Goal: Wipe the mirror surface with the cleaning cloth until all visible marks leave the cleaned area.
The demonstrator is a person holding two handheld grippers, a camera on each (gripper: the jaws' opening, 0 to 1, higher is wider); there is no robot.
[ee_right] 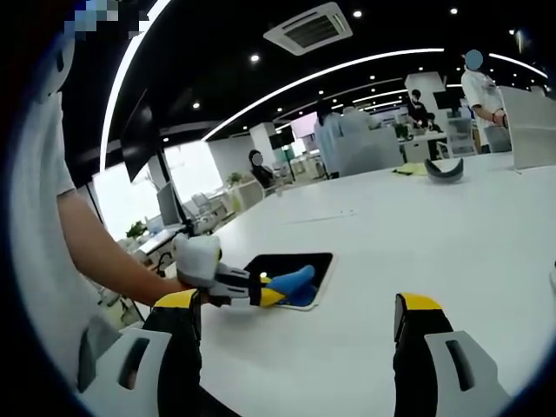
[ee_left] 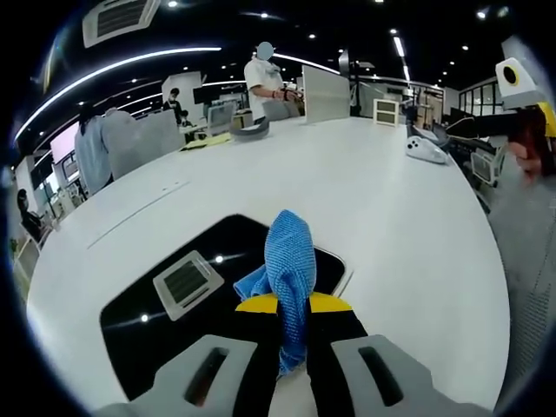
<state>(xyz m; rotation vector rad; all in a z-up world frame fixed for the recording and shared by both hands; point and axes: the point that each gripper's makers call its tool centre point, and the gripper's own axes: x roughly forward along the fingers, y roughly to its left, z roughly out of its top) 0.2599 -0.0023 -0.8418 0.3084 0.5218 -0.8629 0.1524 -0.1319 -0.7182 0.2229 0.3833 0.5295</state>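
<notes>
So the big white desk (ee_left: 417,226) takes up most of both views, and everything else I'll place off the mirror (ee_left: 148,321), which lies flat on the desk near its front edge. It's a dark rectangular slab reflecting the ceiling lights and an air vent; in the left gripper view its near side is cut off behind the gripper body, so the whole outline isn't visible there. The right gripper view shows the mirror (ee_right: 291,265) more completely, but small and far off.

Left gripper (ee_left: 291,326) sits right over the mirror, its yellow-tipped fingers clamped tight on the blue cleaning cloth (ee_left: 289,261). The cloth bunches up above the fingertips and a strip hangs down between them. Can't tell whether the cloth actually touches the glass, since the fold hides the contact spot. From the right gripper view you see that same gripper (ee_right: 274,291) coming in from the side, held by a person's hand (ee_right: 195,261), cloth (ee_right: 295,282) over the mirror.

Right gripper (ee_right: 295,326) is well apart from the mirror, fingers spread wide with nothing between them.

Any marks on the mirror are too small to make out.
</notes>
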